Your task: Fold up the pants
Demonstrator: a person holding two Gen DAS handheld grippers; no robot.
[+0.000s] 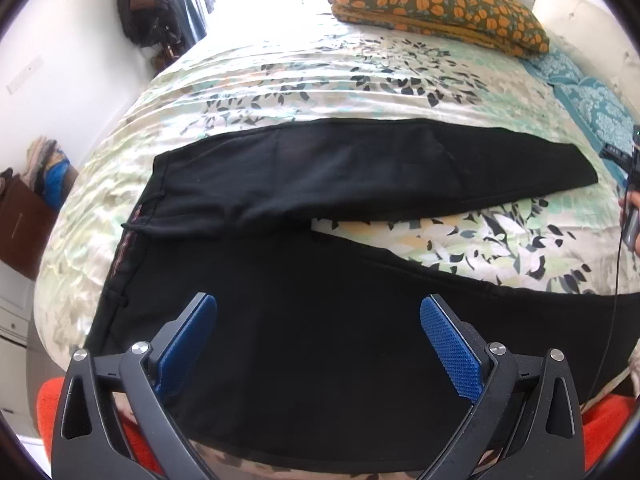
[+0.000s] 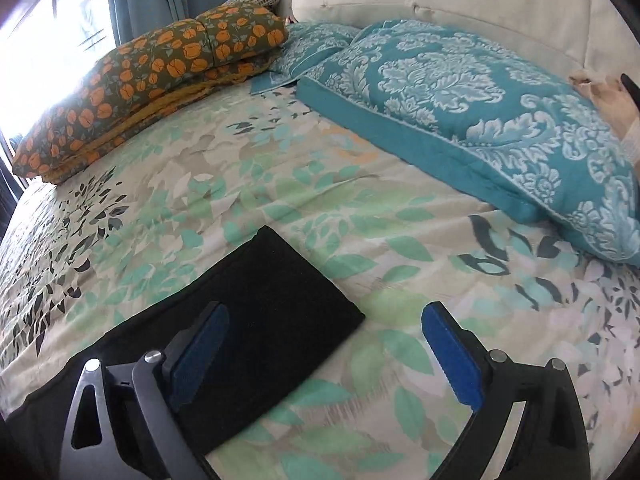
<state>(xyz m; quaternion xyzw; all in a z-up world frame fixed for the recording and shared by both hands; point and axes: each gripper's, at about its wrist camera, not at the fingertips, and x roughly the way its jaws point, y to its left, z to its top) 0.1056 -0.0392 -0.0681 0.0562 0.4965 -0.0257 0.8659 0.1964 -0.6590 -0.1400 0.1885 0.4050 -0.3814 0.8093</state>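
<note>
Both grippers hang empty w/ jaws spread wide. Left gripper (image 1: 318, 344) hovers over the near leg of the black pants (image 1: 312, 344) by the waistband; right gripper (image 2: 324, 344) sits above a leg cuff (image 2: 276, 292), touching nothing. Pants lie flat on the floral bedspread (image 1: 280, 76), legs splayed apart in a V. Next, probably: pinch waistband edge & cuff together, lift low, lay near leg square onto far leg, seams aligned, no drag wrinkles.
</note>
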